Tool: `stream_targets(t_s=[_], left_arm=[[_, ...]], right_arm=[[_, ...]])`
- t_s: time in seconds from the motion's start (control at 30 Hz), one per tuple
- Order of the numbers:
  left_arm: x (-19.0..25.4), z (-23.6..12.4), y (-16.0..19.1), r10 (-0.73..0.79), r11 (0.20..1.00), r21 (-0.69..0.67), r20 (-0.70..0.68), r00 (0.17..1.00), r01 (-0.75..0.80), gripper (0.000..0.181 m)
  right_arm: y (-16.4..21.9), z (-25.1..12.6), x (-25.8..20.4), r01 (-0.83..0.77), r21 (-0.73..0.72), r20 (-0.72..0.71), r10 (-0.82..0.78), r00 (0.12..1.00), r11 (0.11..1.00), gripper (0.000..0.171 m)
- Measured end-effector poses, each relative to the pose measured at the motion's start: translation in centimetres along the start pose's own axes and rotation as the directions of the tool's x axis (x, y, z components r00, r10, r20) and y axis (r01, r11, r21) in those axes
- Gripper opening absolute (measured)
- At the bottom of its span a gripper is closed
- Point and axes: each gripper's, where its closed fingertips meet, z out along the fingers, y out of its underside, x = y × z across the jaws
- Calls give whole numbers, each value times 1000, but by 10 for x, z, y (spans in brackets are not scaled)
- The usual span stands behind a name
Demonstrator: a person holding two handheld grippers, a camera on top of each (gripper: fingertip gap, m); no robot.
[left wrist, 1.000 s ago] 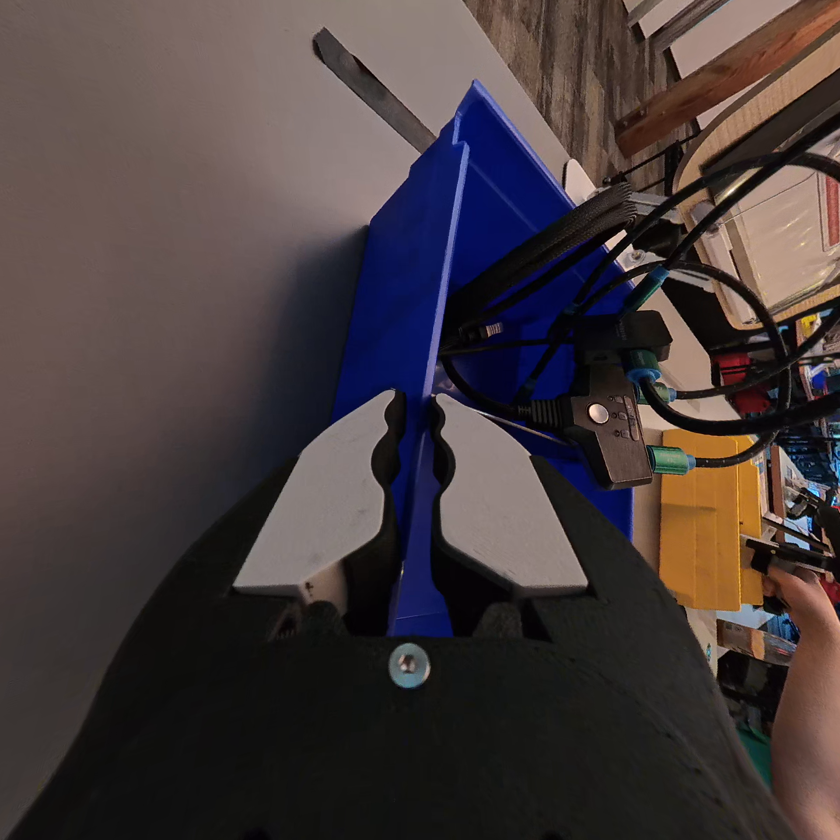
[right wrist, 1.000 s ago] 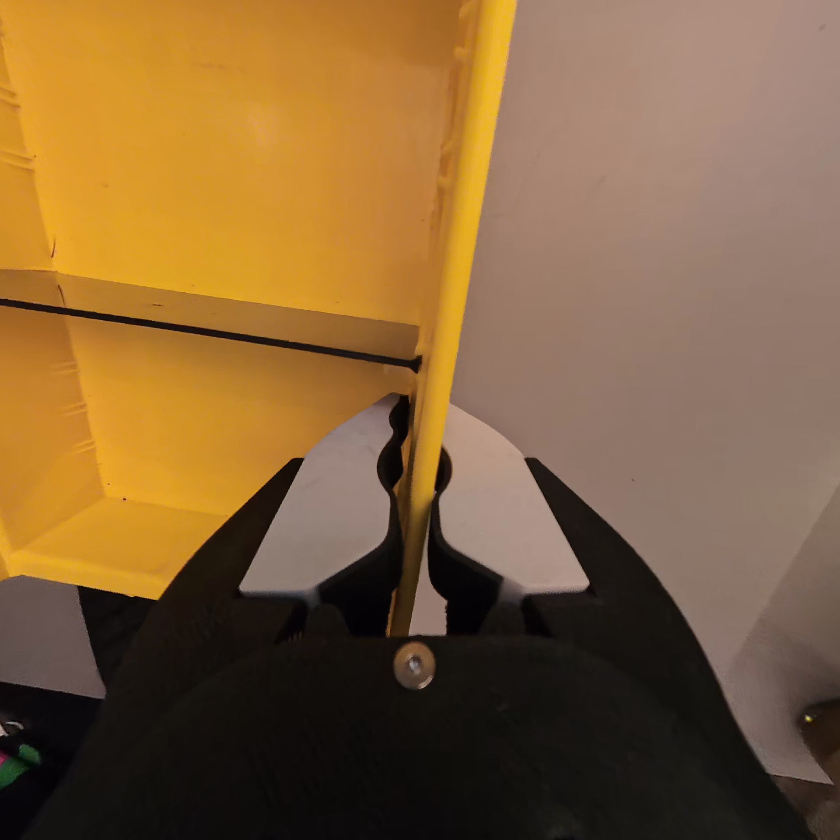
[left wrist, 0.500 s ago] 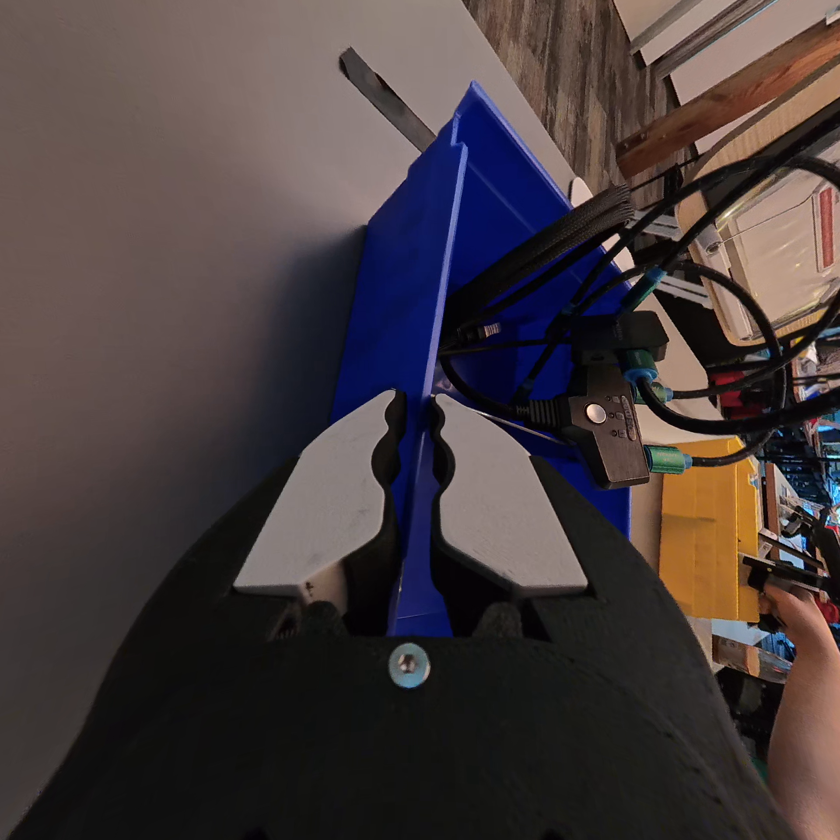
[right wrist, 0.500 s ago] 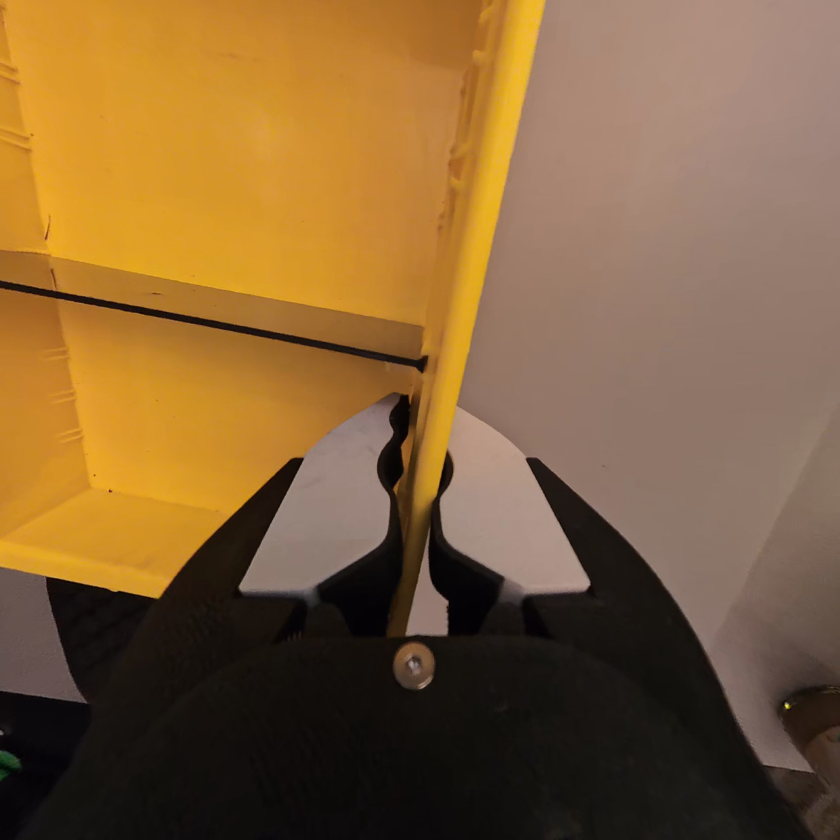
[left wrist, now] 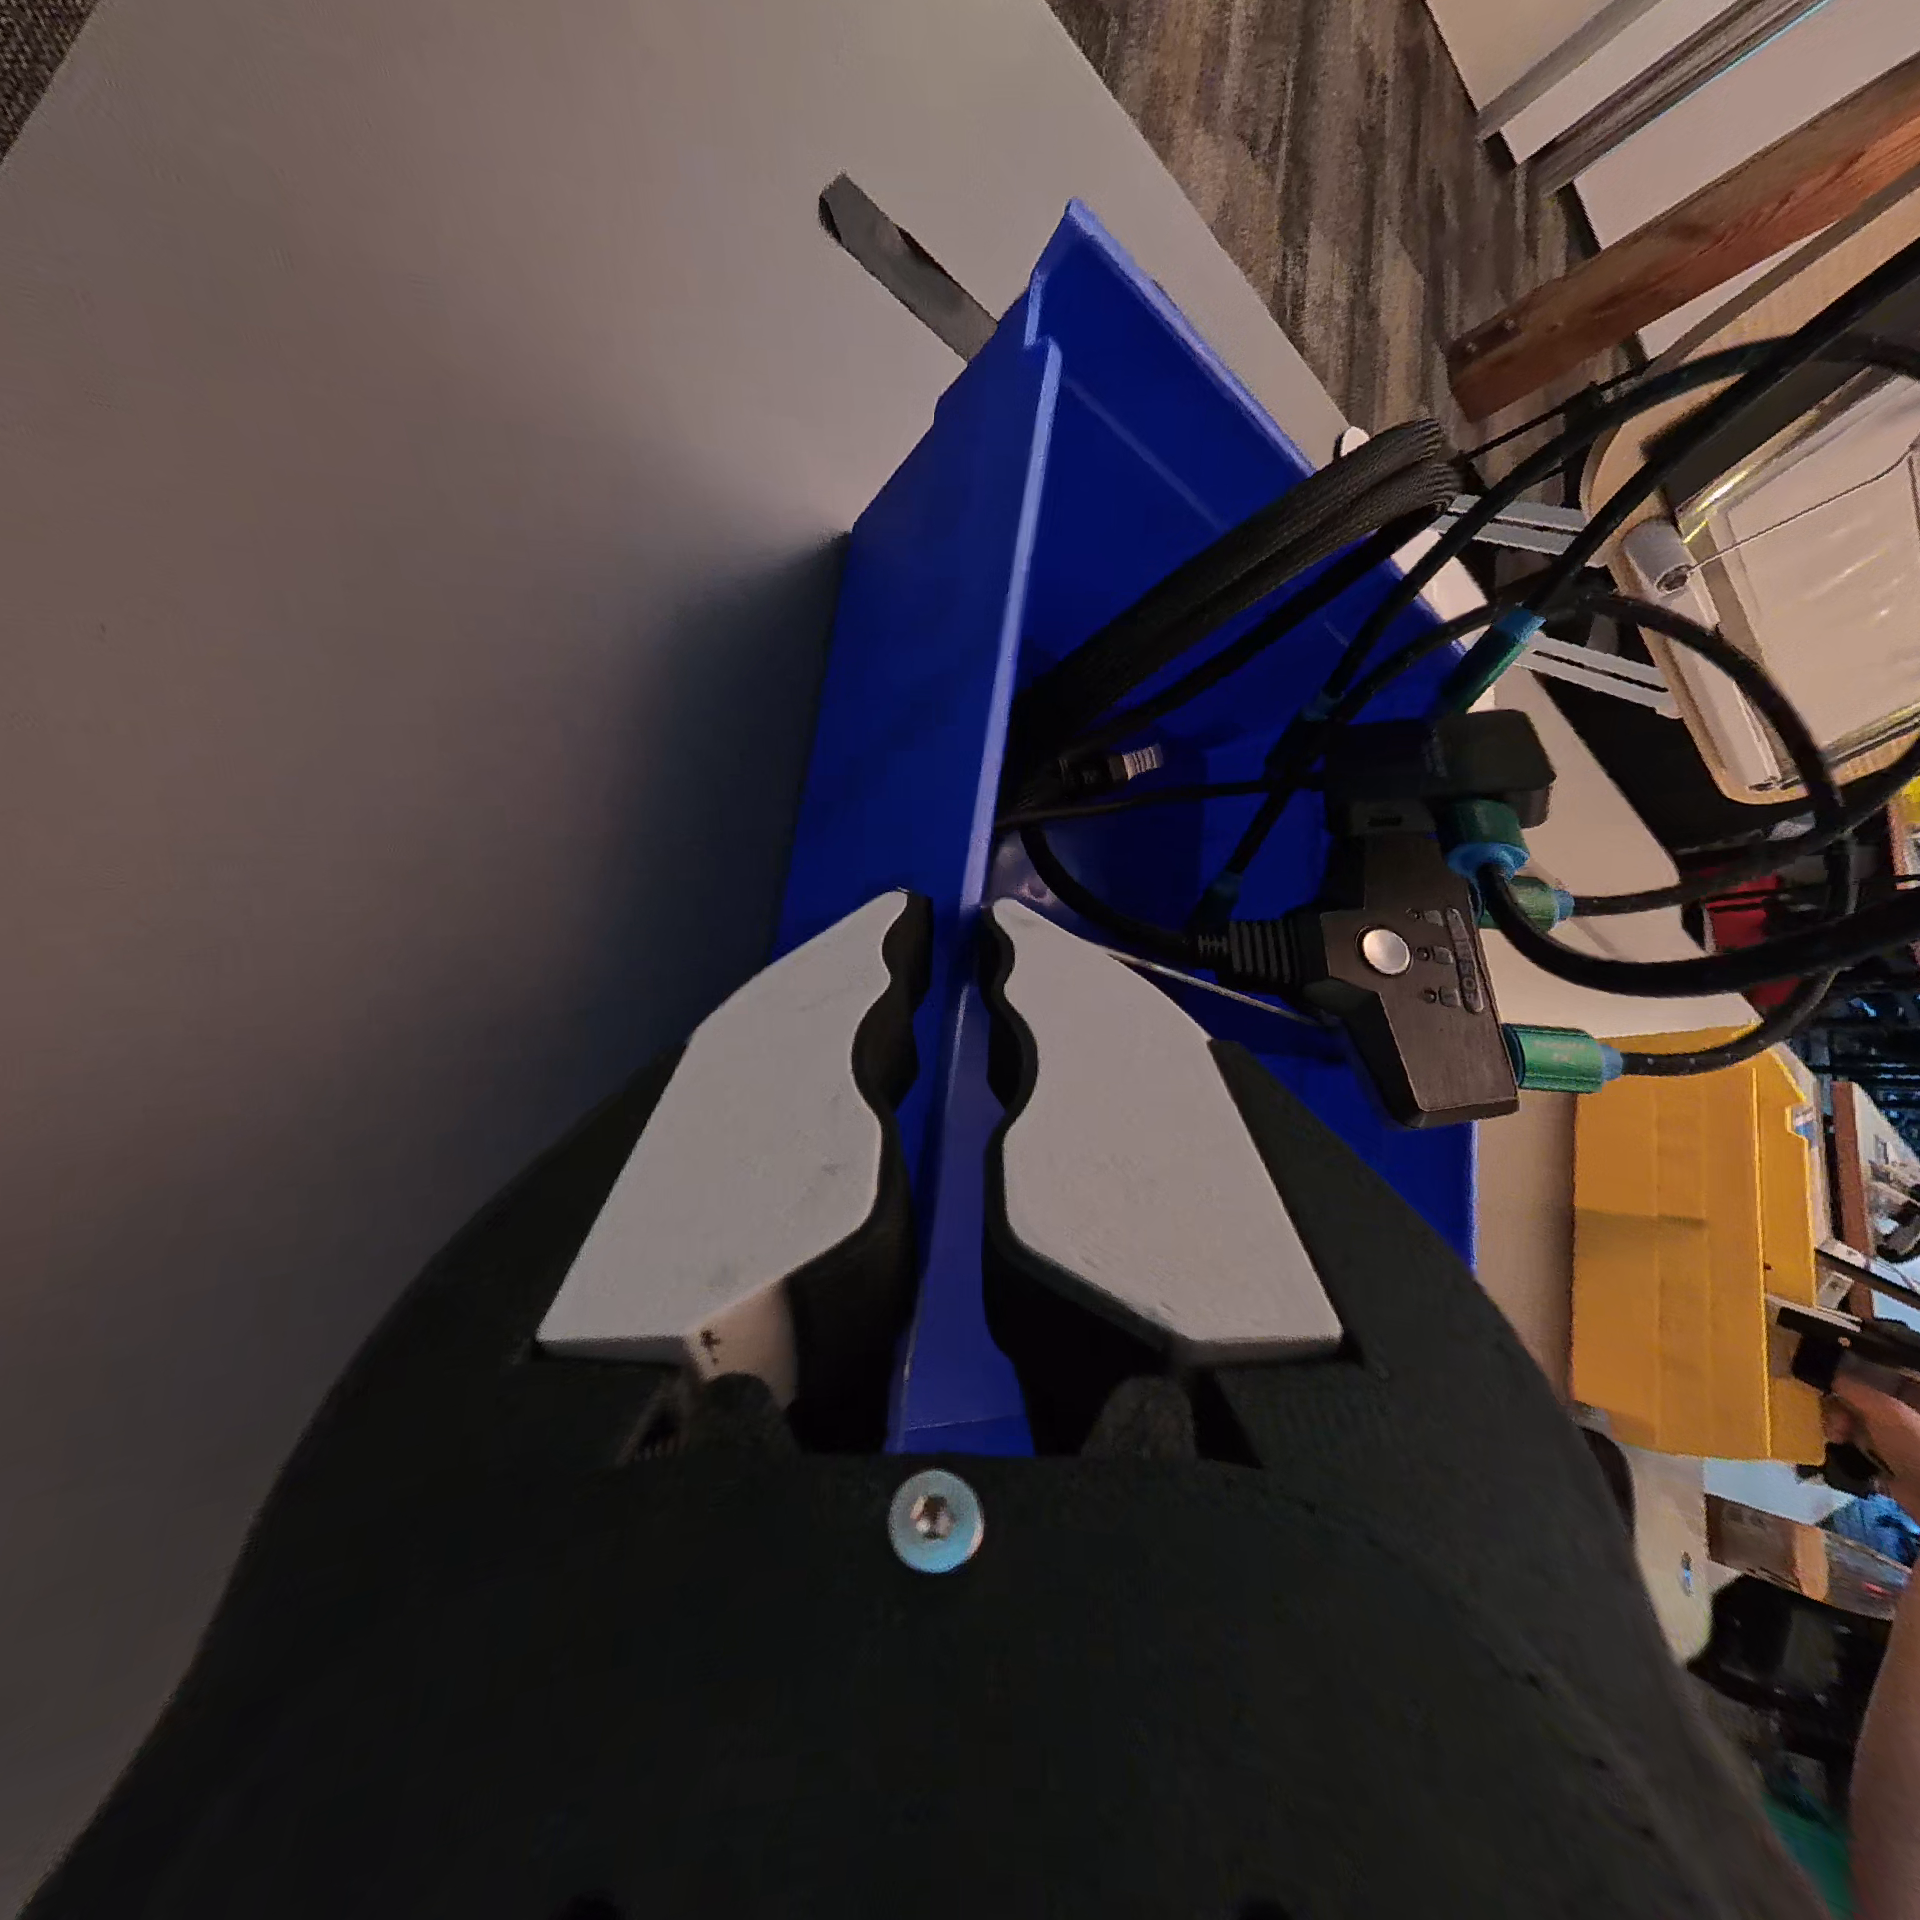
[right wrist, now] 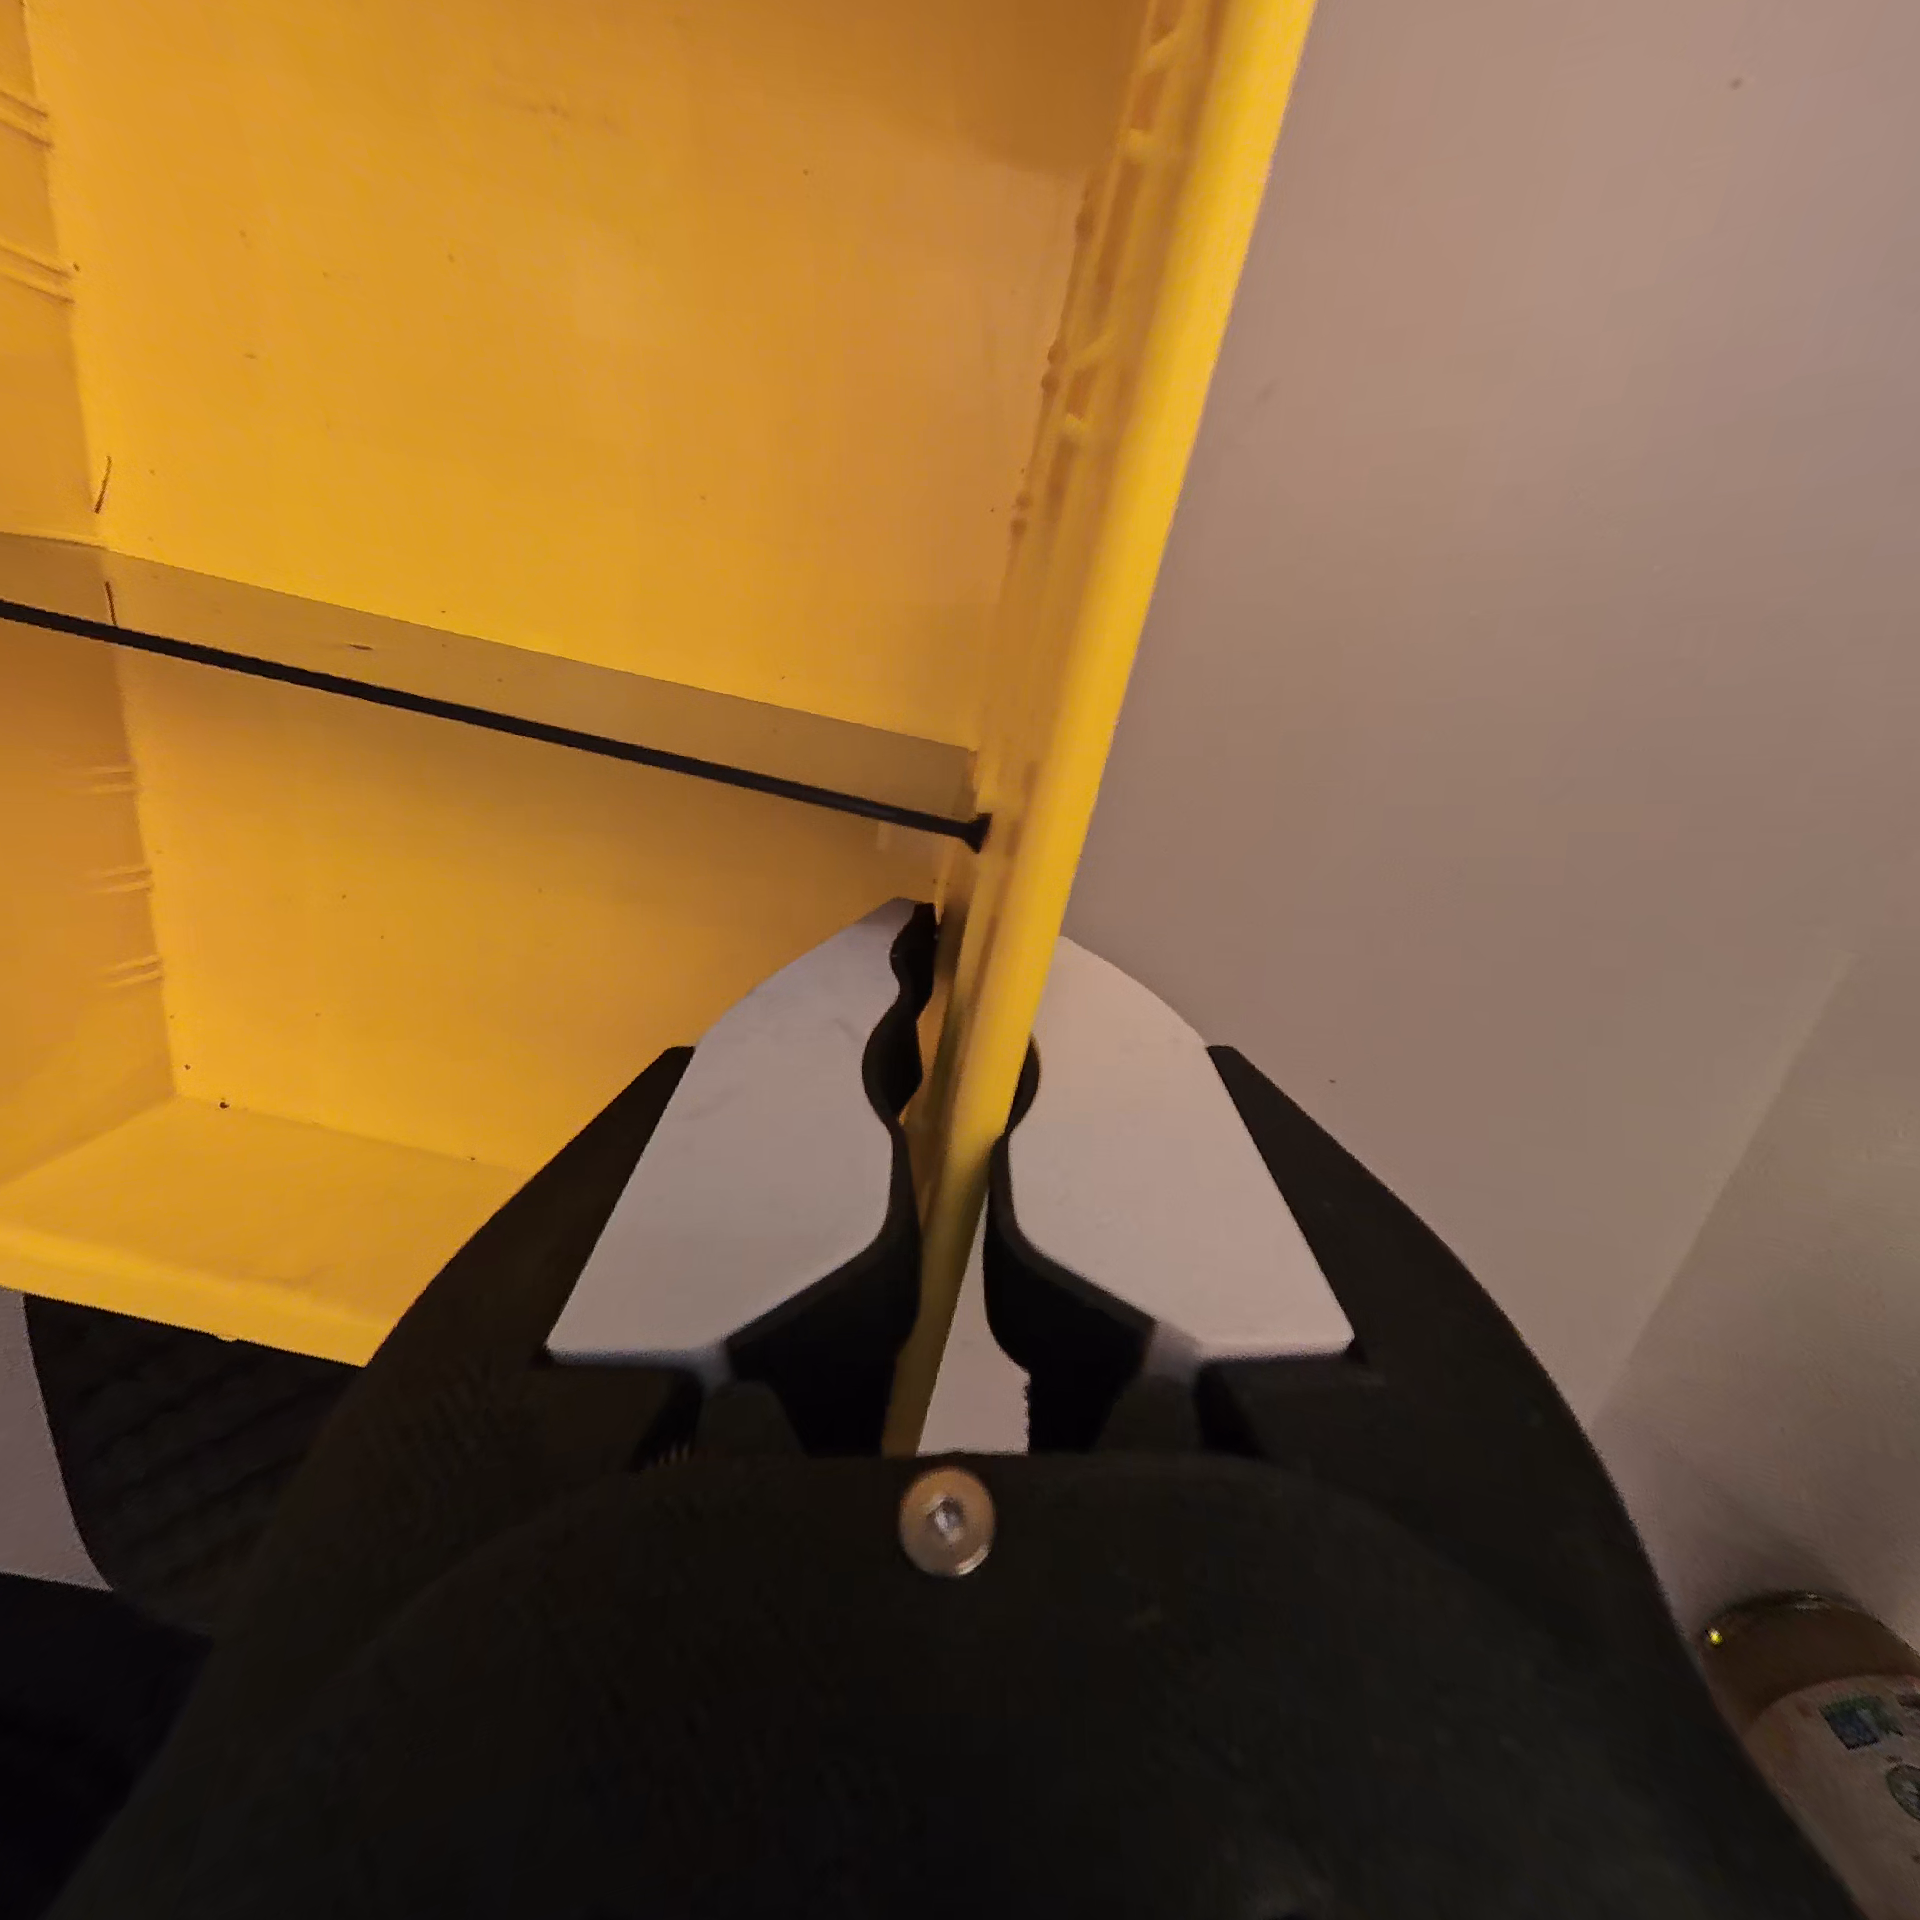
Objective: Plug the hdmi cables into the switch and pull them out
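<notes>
White tabletop under both bins. Left gripper [left wrist: 951, 1023] clamped on blue bin [left wrist: 914, 665] wall; right gripper [right wrist: 966, 1023] clamped on yellow bin [right wrist: 540, 343] wall. Switch [left wrist: 1423, 997] at 3 o'clock of the left tips, at the blue bin's rim, cables [left wrist: 1621, 940] plugged in. Seemingly positioning bins, no unplugging yet. Next: release the bins, steady the switch, grip one plug.

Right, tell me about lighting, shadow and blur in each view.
Left wrist view: dim, the blue bin casts a dark shadow on the white table; background edges smear. Right wrist view: warm light on the yellow bin, sharp; the bottle at the corner is blurred.
</notes>
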Motion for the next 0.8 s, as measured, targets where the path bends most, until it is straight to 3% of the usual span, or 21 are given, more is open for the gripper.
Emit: stream_targets(t_s=[0.13, 0.23, 0.3, 0.4, 0.53, 0.67, 0.73, 0.8], left_arm=[[2, -1, -7, 38, 998, 39, 22, 999, -38, 3], [8, -24, -30, 57, 977, 204, 20, 998, -60, 12], [34, -47, -47, 132, 937, 336, -80, 988, -98, 23], [88, -78, -52, 301, 880, 448, -263, 917, -160, 33], [149, -99, -37, 552, 778, 528, -316, 772, -340, 39], [188, -92, -13, 754, 614, 537, -182, 631, -579, 53], [198, -81, -8, 825, 483, 555, -30, 564, -677, 51], [204, -68, -5, 862, 341, 550, 140, 487, -762, 43]], right_arm=[[1, 0, 5, 23, 2, -67, -23, 997, 1000, 15], [5, -2, 11, 103, -18, -170, -104, 980, 995, 30], [6, -6, 15, 157, -29, -236, -159, 959, 987, 42], [1, -18, 10, 187, 12, -249, -179, 952, 982, 47], [-20, -56, 5, 202, 176, -288, -146, 946, 963, 51], [-53, -118, -9, 230, 443, -359, -64, 931, 866, 51], [-74, -160, -31, 262, 617, -364, -26, 931, 742, 51], [-91, -204, -68, 283, 776, -324, -30, 946, 563, 51]])
